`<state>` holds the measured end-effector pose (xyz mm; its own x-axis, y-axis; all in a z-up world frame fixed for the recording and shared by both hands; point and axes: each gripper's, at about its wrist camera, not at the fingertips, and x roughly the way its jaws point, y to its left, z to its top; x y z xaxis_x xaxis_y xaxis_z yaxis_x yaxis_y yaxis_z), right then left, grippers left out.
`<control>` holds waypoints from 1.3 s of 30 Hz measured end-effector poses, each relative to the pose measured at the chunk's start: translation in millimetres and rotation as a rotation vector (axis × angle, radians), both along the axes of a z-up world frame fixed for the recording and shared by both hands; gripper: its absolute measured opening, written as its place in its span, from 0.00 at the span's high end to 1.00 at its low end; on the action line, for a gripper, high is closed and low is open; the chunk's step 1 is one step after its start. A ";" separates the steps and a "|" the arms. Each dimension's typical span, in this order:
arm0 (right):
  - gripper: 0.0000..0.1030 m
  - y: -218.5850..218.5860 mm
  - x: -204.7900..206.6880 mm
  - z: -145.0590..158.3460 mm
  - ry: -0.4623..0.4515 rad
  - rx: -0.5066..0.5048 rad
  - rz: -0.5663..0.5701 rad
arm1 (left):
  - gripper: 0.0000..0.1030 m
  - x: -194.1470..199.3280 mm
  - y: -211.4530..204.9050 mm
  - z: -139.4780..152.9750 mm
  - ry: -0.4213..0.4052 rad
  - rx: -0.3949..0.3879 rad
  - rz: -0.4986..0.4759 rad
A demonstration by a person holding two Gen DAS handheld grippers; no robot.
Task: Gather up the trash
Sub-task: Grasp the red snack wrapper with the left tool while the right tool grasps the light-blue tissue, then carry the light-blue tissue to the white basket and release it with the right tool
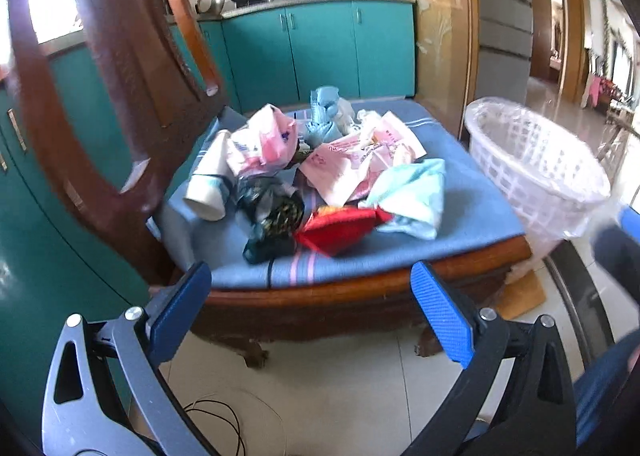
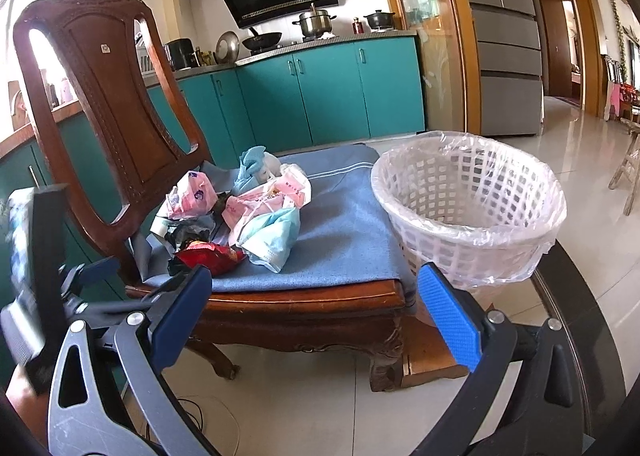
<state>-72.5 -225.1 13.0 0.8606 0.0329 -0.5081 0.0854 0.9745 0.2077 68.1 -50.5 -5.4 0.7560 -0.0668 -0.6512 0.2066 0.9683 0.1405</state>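
My claws hover before a chair's trash pile (image 1: 320,172)
Left gripper (image 1: 312,312) and right gripper (image 2: 316,314) gape empty; lined basket (image 2: 468,212) stands right

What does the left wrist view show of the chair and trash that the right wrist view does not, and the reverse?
Left wrist only: a white paper cup lying on its side at the pile's left edge, seen from above.

Right wrist only: the whole chair back, the basket interior with its clear liner, and the left gripper low at left.

Both: the red wrapper nearest the seat's front, the blue cushion, both grippers open and empty.
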 end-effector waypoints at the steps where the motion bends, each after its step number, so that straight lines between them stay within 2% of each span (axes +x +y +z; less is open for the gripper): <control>1: 0.03 -0.2 2.5 -1.6 0.007 0.000 0.002 | 0.03 6.9 -3.3 -2.1 0.010 -0.003 -0.002; 7: 0.03 -2.0 15.6 -9.6 0.042 0.002 0.008 | 0.03 52.0 -19.7 -16.0 0.053 -0.075 0.008; 9: 0.03 -2.9 20.2 -10.4 0.052 0.008 0.019 | 0.09 68.9 -22.1 -23.5 0.095 -0.096 0.012; 10: 0.03 -2.4 23.1 -10.3 0.056 0.004 0.028 | 0.26 76.5 -22.2 -28.4 0.125 -0.098 0.011; 11: 0.03 -1.0 27.1 -9.7 0.060 -0.005 0.042 | 0.47 81.5 -21.9 -32.9 0.158 -0.110 0.003; 14: 0.03 -1.2 44.6 -5.2 0.075 -0.008 0.091 | 0.78 85.7 -14.1 -37.7 0.205 -0.152 0.007; 17: 0.03 -6.2 70.6 -3.2 0.101 0.050 0.125 | 0.85 75.9 -7.0 -21.4 0.152 -0.168 -0.001; 19: 0.03 -7.5 97.4 -7.3 0.152 0.093 0.150 | 0.85 63.5 2.3 -0.4 0.073 -0.189 -0.012; 21: 0.03 -5.8 121.7 -17.4 0.197 0.128 0.161 | 0.87 53.4 14.4 18.5 0.009 -0.232 -0.023; 22: 0.03 -4.1 134.4 -25.7 0.234 0.145 0.169 | 0.89 50.1 19.9 24.8 -0.004 -0.250 -0.029; 24: 0.04 -1.6 155.2 -41.9 0.287 0.176 0.169 | 0.89 42.3 38.7 41.0 -0.035 -0.336 -0.048; 26: 0.06 1.8 171.4 -54.7 0.332 0.190 0.166 | 0.89 34.9 49.5 54.4 -0.067 -0.364 -0.063; 30: 0.24 9.9 192.7 -72.6 0.396 0.206 0.195 | 0.89 30.5 63.0 65.4 -0.100 -0.376 -0.057; 32: 0.36 12.9 191.8 -70.5 0.387 0.201 0.214 | 0.89 32.7 68.3 63.4 -0.076 -0.396 -0.059; 33: 0.49 14.8 190.0 -69.2 0.393 0.220 0.236 | 0.89 33.6 69.5 61.8 -0.066 -0.402 -0.060; 34: 0.57 15.9 187.9 -66.9 0.394 0.231 0.247 | 0.89 33.8 70.8 60.0 -0.058 -0.406 -0.061; 35: 0.61 18.2 183.6 -63.7 0.386 0.226 0.256 | 0.89 36.7 68.8 58.7 -0.053 -0.405 -0.061; 37: 0.75 23.6 178.4 -60.6 0.374 0.199 0.280 | 0.89 39.4 66.9 56.3 -0.045 -0.403 -0.068; 39: 0.81 26.6 169.6 -53.9 0.359 0.183 0.307 | 0.89 39.9 62.7 55.1 -0.042 -0.402 -0.079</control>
